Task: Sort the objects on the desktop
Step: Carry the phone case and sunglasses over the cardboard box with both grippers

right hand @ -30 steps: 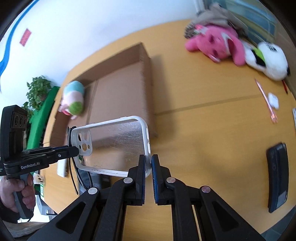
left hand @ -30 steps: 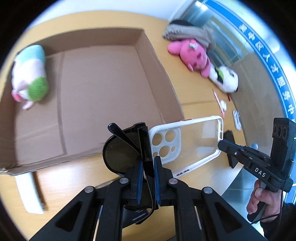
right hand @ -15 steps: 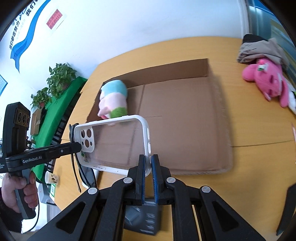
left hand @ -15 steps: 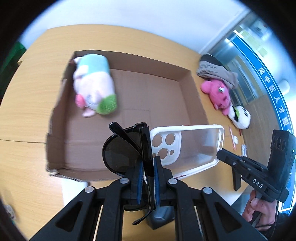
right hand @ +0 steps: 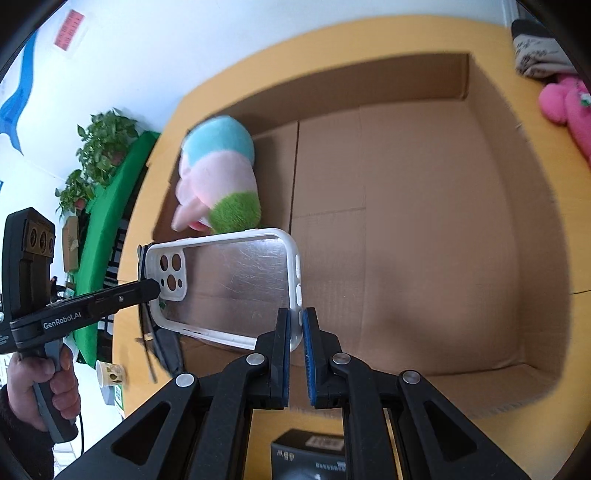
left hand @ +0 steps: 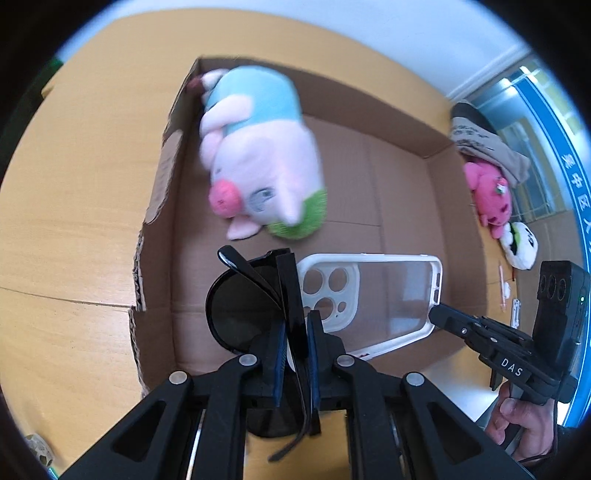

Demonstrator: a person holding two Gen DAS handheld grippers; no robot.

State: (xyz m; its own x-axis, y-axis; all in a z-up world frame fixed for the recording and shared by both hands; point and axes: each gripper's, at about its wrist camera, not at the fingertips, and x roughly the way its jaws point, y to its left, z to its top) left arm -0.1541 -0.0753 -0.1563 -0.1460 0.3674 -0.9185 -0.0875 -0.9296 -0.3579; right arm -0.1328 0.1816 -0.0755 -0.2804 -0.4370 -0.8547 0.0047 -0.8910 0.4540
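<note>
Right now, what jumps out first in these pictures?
A pastel plush pig lying in the far left corner of a big open cardboard box. In front of it, the right tongs hold a clear phone case over the box, while the left tongs pinch folded black sunglasses.

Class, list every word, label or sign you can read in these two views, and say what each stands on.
"DAS": on the right hand-held gripper.
"GenRobot.AI": on the left hand-held gripper.
Blue wall band: Chinese characters, blurred.
Red wall notice: too blurred.
Black box: print too small, seen upside down.
</note>
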